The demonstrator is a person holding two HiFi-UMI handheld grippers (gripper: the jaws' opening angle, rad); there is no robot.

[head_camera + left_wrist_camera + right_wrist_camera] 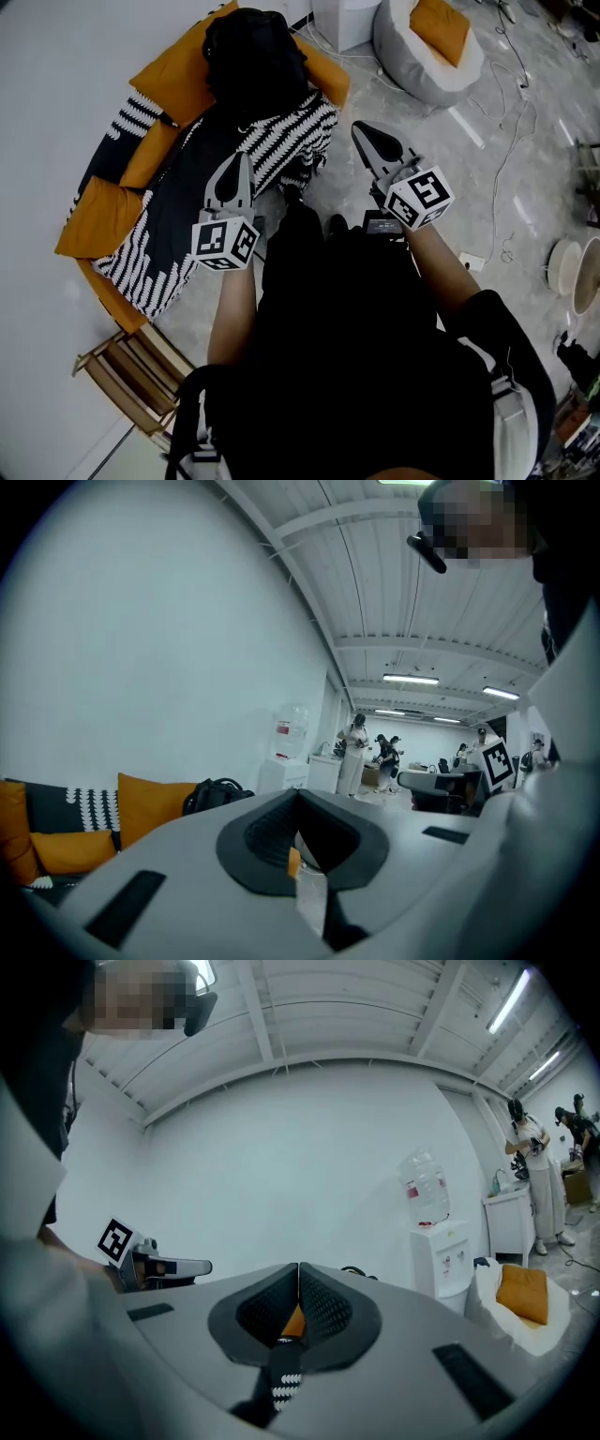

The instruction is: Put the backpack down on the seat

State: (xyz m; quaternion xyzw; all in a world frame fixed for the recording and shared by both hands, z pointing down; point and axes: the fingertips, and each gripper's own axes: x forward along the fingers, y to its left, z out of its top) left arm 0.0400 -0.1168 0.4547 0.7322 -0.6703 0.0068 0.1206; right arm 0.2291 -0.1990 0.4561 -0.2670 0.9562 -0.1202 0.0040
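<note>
The black backpack (255, 56) rests on the far end of the sofa seat (164, 202), among orange cushions and a black-and-white patterned throw. In the left gripper view the backpack (217, 794) shows beyond an orange cushion (150, 803). My left gripper (242, 157) hangs over the sofa's near edge, well short of the backpack, jaws shut and empty. My right gripper (361, 127) is over the floor to the right of the sofa, also shut with nothing held. Both jaw pairs meet tip to tip in the left gripper view (298, 794) and the right gripper view (298, 1267).
A grey beanbag (427, 42) with an orange cushion sits at the top right. Cables (511, 141) trail over the floor. A wooden stool (131, 370) stands at the lower left. A water dispenser (286, 752) and several people (356, 752) are farther back in the room.
</note>
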